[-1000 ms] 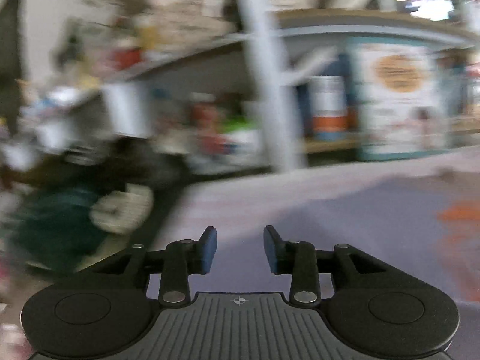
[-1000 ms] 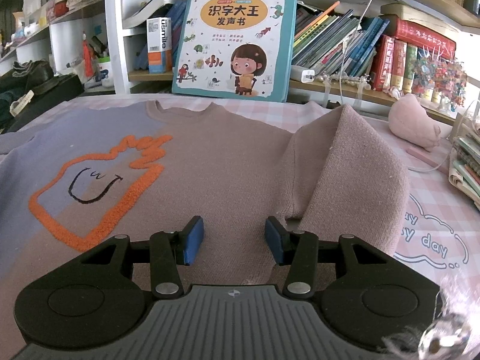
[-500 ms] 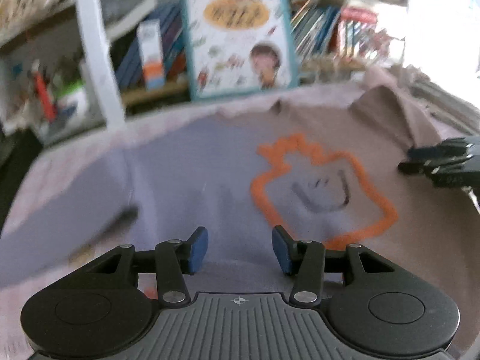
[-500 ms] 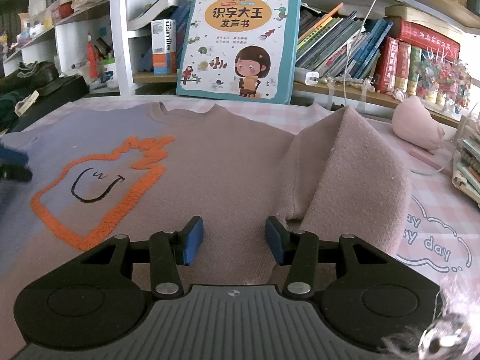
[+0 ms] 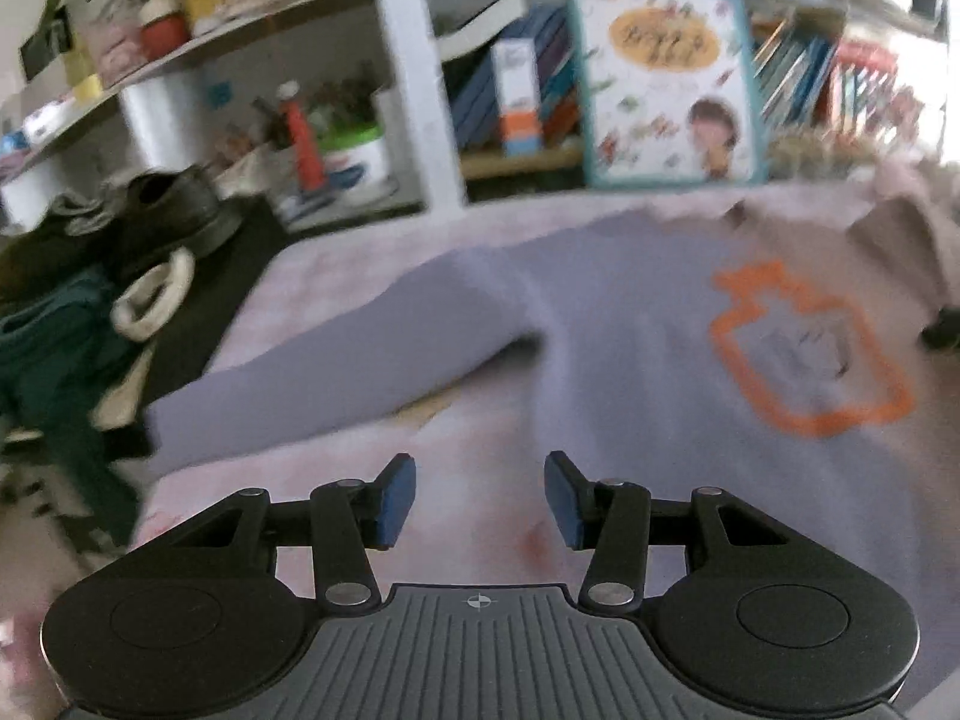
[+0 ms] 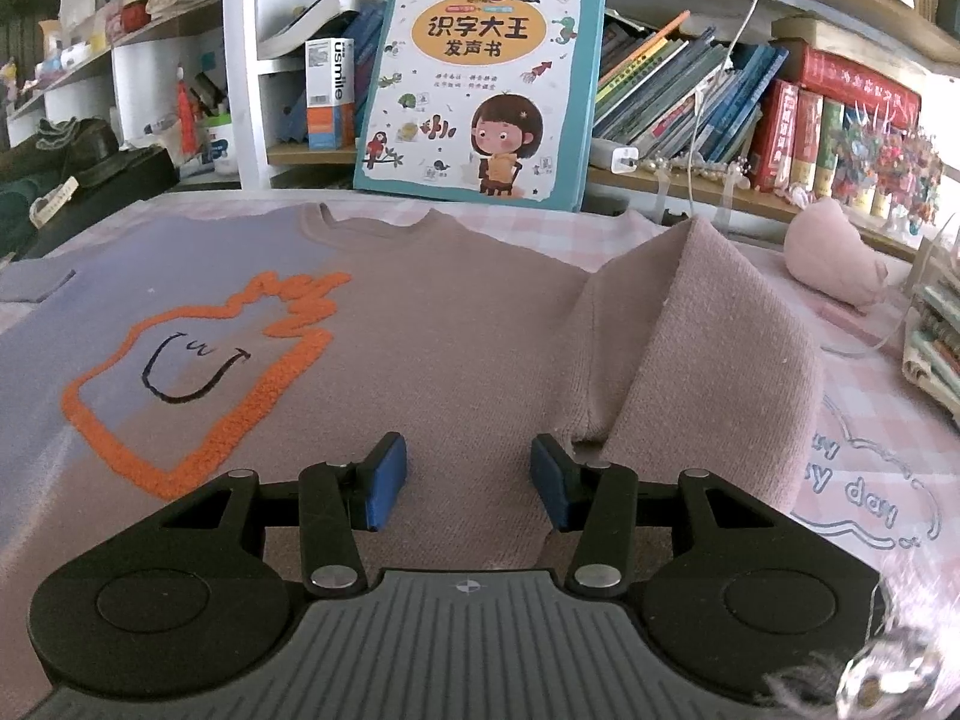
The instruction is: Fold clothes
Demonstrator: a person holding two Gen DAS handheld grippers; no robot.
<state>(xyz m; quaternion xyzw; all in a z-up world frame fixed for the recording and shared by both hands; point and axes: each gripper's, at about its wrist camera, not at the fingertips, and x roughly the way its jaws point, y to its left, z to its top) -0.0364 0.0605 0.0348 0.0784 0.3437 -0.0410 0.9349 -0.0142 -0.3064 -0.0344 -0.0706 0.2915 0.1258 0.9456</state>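
My two-tone knitted sweater (image 6: 432, 348), lilac on one half and dusty pink on the other with a fuzzy orange outline stitched on the chest, lies flat across the pink checked tablecloth (image 6: 870, 420), its neckline toward the far edge by the bookshelf. The pink sleeve (image 6: 708, 360) on my right side is already turned in and lies over the body. The lilac sleeve (image 5: 336, 372) on my left side is not yet folded: it runs straight out toward the left edge of the table.

My right gripper (image 6: 468, 483) hovers above the pink half, near the lower end of the folded sleeve; its blue pads stand apart with nothing between them. My left gripper (image 5: 479, 498) is also empty, pads apart, over the cloth near the front edge, with the lilac sleeve lying just beyond it. That view is blurred, so I cannot make out the cuff exactly.

I judge the step in hand to be the second sleeve fold. Next I would need to bring my left gripper to the outer end of the lilac sleeve, pinch the knit, and carry it inward over the chest to match the pink one.
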